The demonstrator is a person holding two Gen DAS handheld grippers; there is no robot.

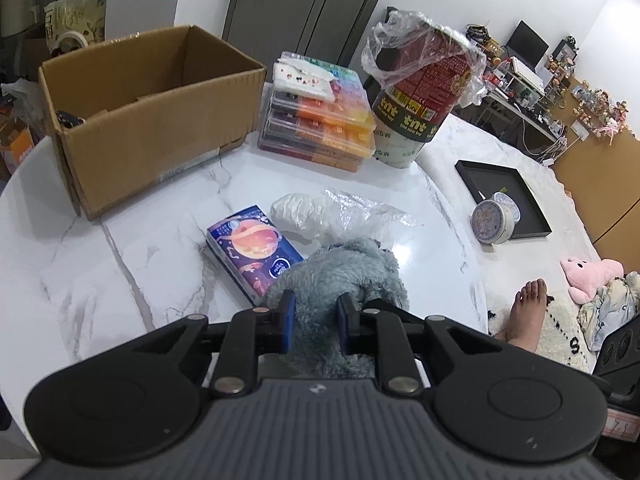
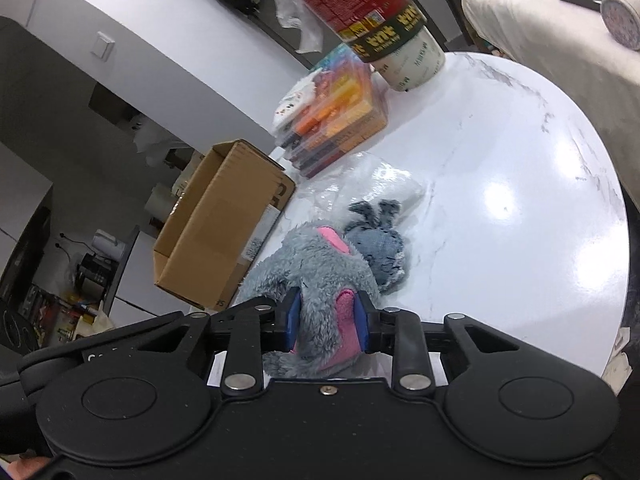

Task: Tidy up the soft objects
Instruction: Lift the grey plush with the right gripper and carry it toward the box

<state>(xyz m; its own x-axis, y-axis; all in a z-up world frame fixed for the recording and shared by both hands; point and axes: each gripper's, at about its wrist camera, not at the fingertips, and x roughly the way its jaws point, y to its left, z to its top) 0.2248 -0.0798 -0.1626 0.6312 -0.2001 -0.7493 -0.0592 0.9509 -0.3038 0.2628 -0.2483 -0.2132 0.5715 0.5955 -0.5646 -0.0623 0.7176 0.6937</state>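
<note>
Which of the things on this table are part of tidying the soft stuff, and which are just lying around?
Part of the job:
grey plush toy, gripped by both the left gripper and the right gripper
cardboard box
white soft bundle in plastic

Just lying about:
stack of colourful cases
red canister
tissue pack
black tray
round tin

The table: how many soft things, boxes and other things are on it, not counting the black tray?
Soft things: 2, the grey plush and white bagged bundle.
Boxes: 3, the cardboard box, tissue pack and stacked bead cases.
Other: 2, the wrapped canister and round tin.
Total: 7.
</note>
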